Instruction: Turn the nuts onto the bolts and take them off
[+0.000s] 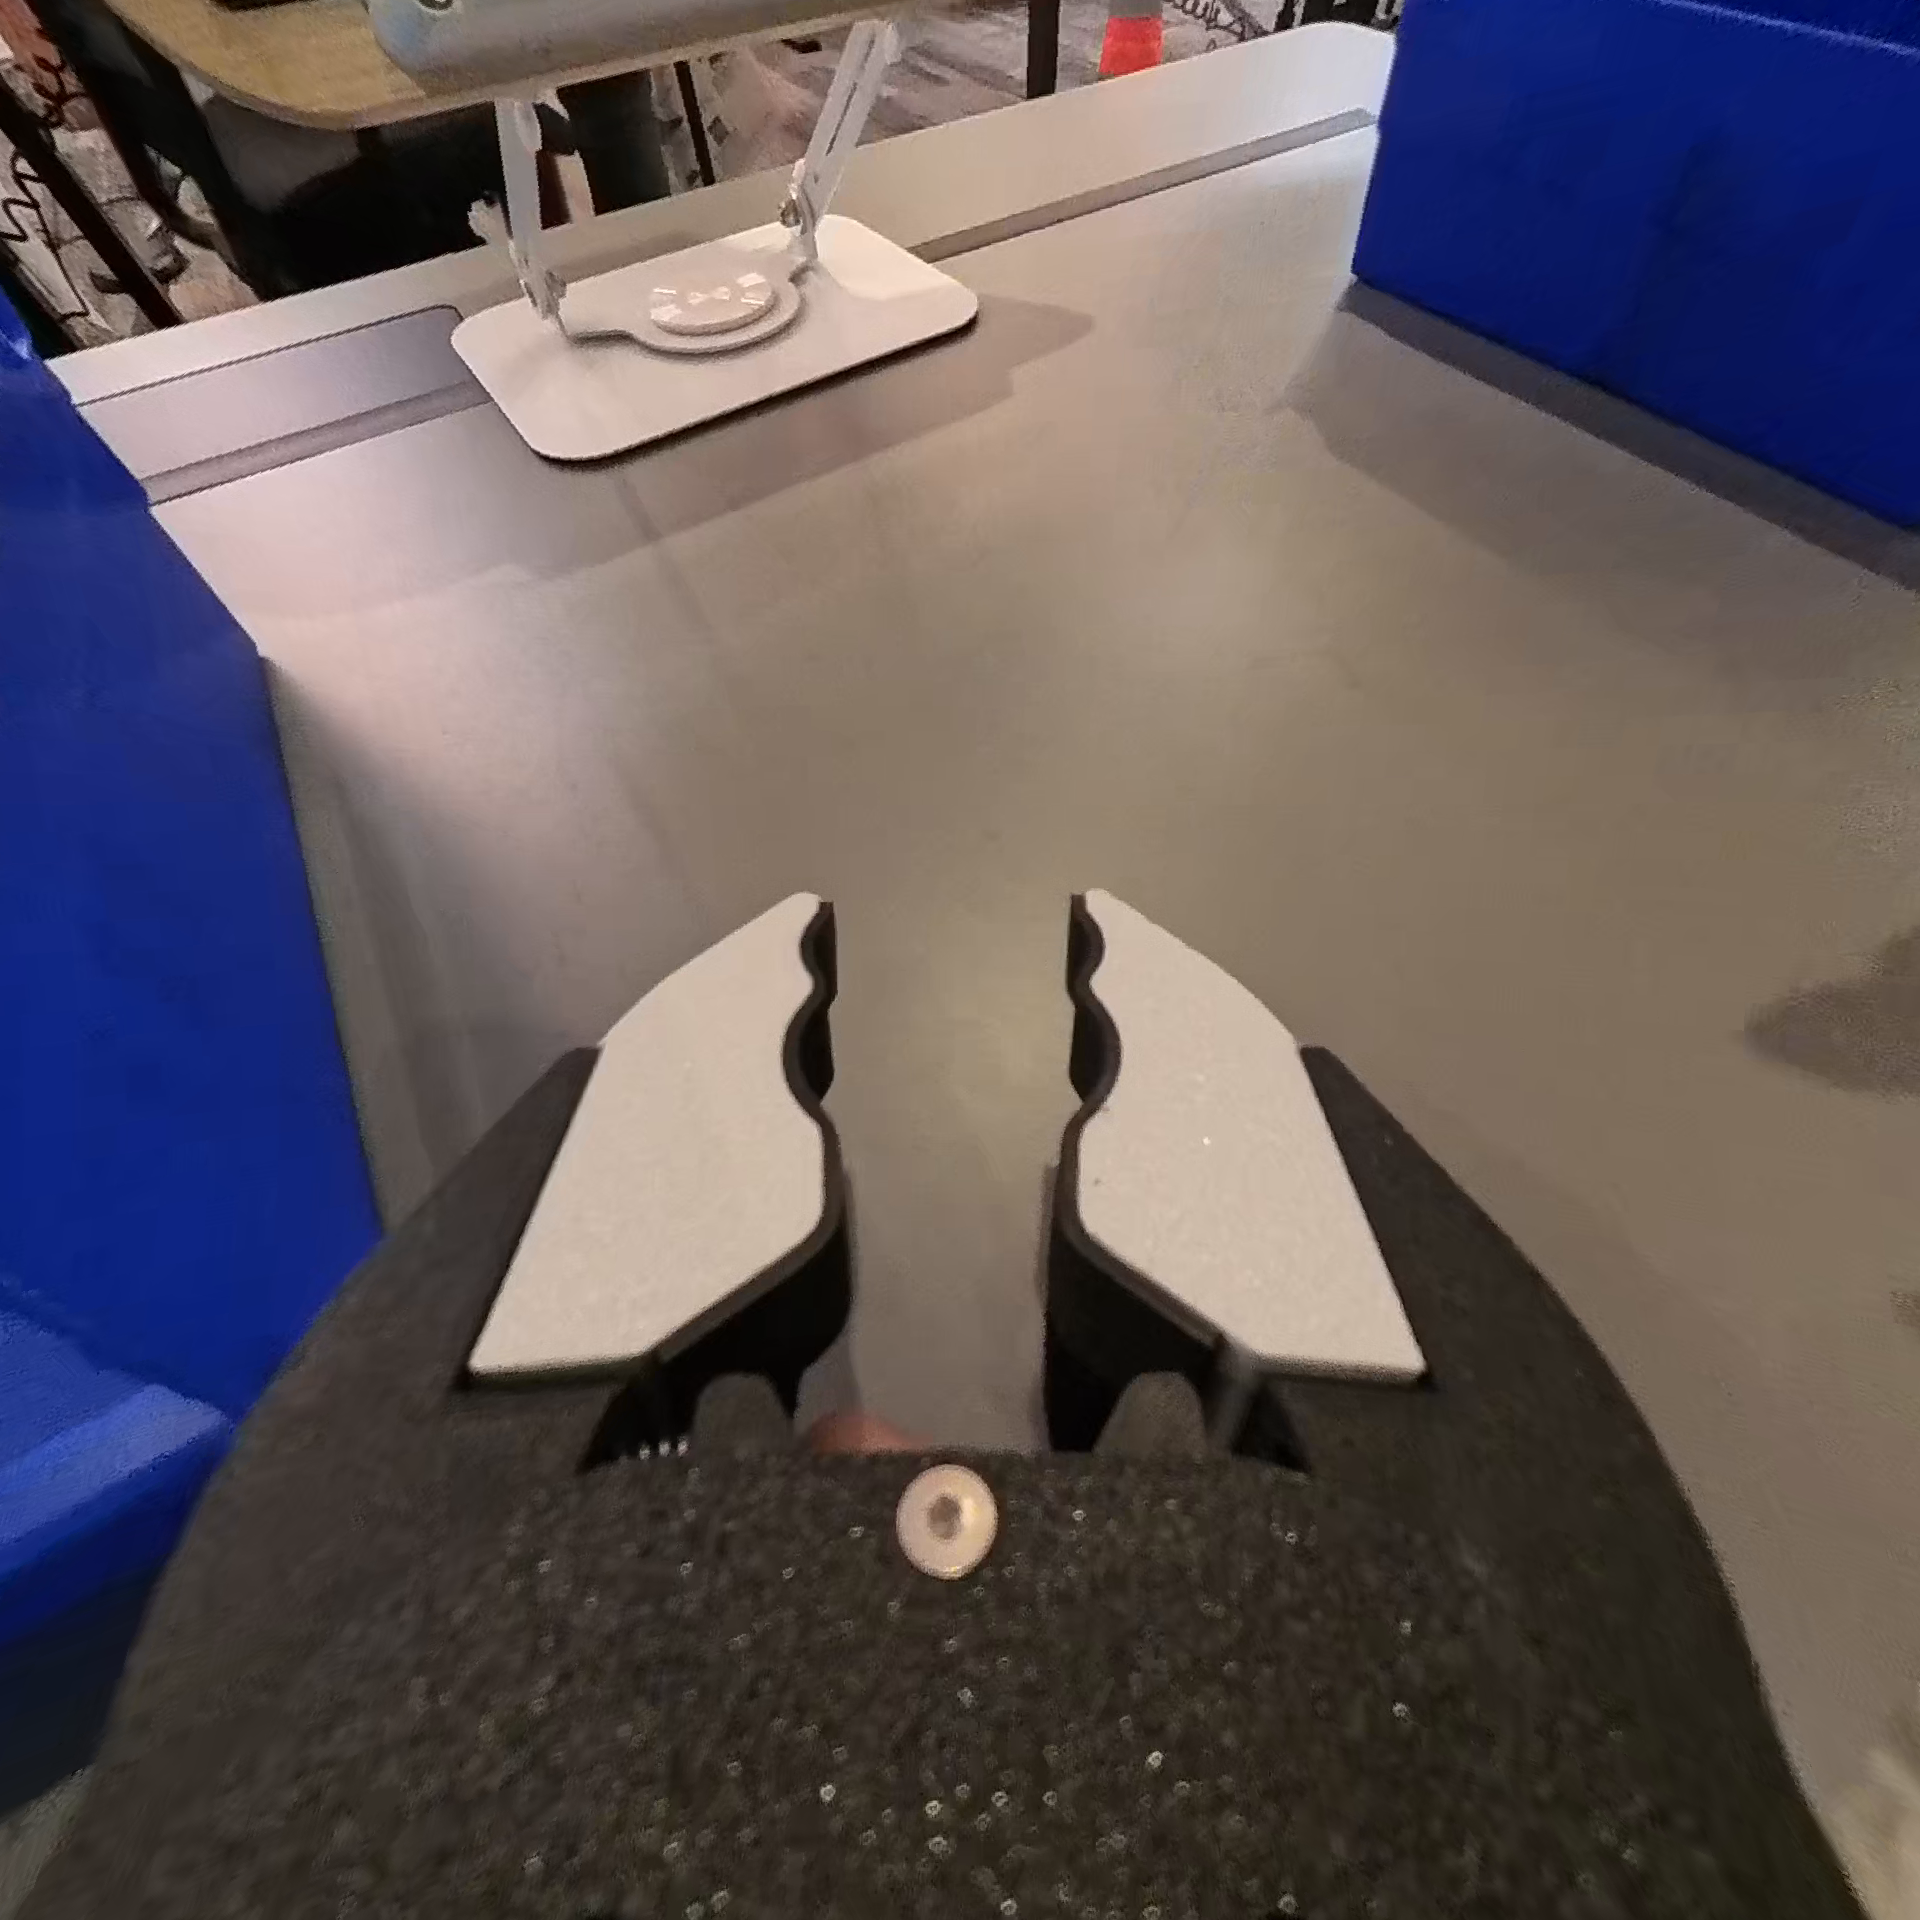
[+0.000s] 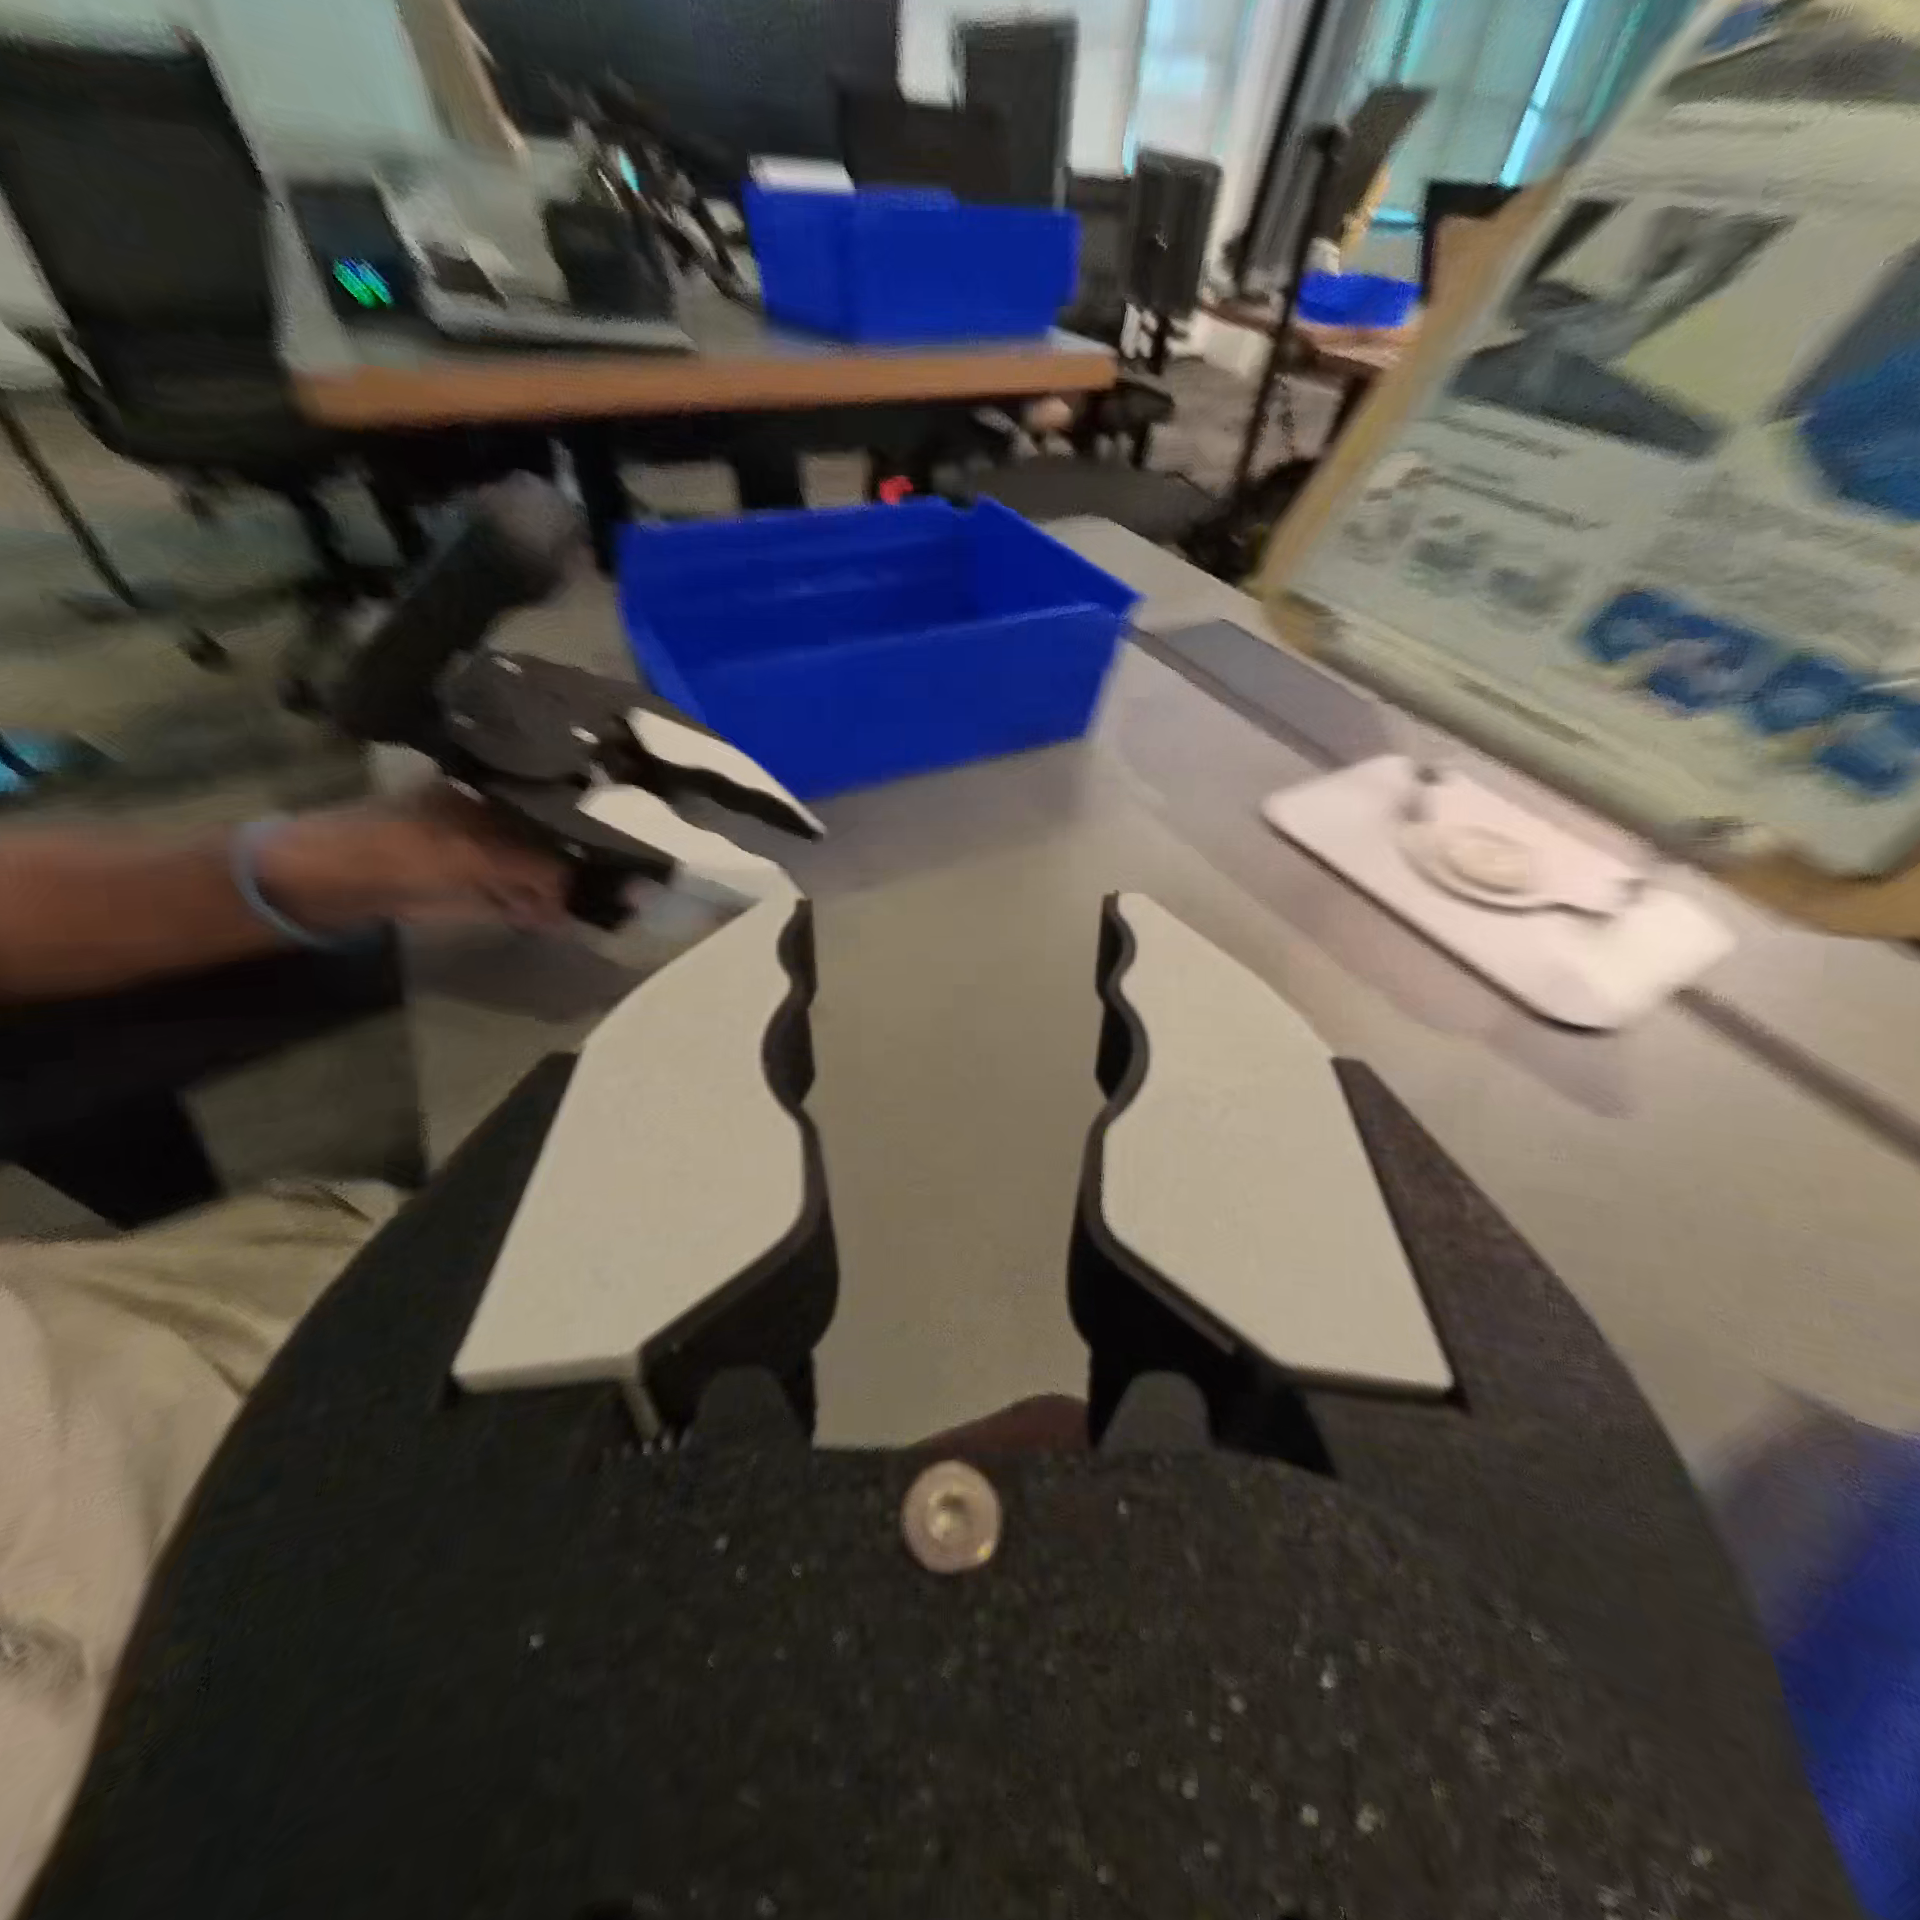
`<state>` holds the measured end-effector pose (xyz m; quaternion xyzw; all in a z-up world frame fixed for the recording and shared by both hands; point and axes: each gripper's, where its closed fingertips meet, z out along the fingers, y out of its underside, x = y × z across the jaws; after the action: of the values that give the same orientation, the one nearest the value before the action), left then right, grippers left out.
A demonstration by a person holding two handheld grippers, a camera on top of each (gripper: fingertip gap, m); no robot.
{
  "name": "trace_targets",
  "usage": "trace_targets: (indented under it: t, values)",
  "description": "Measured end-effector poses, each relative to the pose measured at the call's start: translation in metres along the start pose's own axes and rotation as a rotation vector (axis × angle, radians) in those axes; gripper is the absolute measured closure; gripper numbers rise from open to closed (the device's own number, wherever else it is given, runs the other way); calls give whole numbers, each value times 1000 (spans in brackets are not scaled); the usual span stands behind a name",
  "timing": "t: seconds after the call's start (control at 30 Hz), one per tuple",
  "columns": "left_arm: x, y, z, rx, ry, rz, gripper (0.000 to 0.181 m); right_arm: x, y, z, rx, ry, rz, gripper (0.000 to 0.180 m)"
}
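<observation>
Left wrist view: left gripper (image 1: 951, 914) empty, no nuts or bolts visible.

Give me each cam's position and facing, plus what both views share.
Left wrist view: sits on the left gripper, open and empty, facing across the grey table toward the white stand.
Right wrist view: sits on the right gripper, open, facing leftward; shows the person's hand.
Shared: table, white stand, and the blue bin, probably the one at the left view's left edge.

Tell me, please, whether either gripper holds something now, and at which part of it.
Nothing is held. The left gripper and the right gripper are both open, with only the bare table between their fingers.
</observation>
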<state>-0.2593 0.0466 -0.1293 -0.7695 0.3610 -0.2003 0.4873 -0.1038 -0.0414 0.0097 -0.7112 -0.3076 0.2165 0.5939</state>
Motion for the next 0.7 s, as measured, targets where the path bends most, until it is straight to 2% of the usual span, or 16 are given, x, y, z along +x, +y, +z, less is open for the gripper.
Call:
trace_targets:
  t: [0.13, 0.23, 0.33, 0.5, 0.6, 0.7]
  values:
    - [12, -2, -3, 13, 50, 6, 138, -33, 72, 68, -4, -27, 138, 127]
    - [20, -3, -6, 20, 75, 24, 139, -37, 104, 89, -40, 0, 91, 128]
    - [23, -6, -10, 29, 82, 32, 139, -36, 91, 85, 22, 23, 5, 131]
    - [12, -23, -41, 32, 73, 43, 132, -34, 93, 80, 5, -16, 27, 130]
    - [-31, -40, -75, -44, 21, 171, 131, -29, 87, 71, 5, -39, 29, 127]
    - [-110, -56, -97, -253, -115, 431, 131, -25, 75, 61, 40, -80, 53, 129]
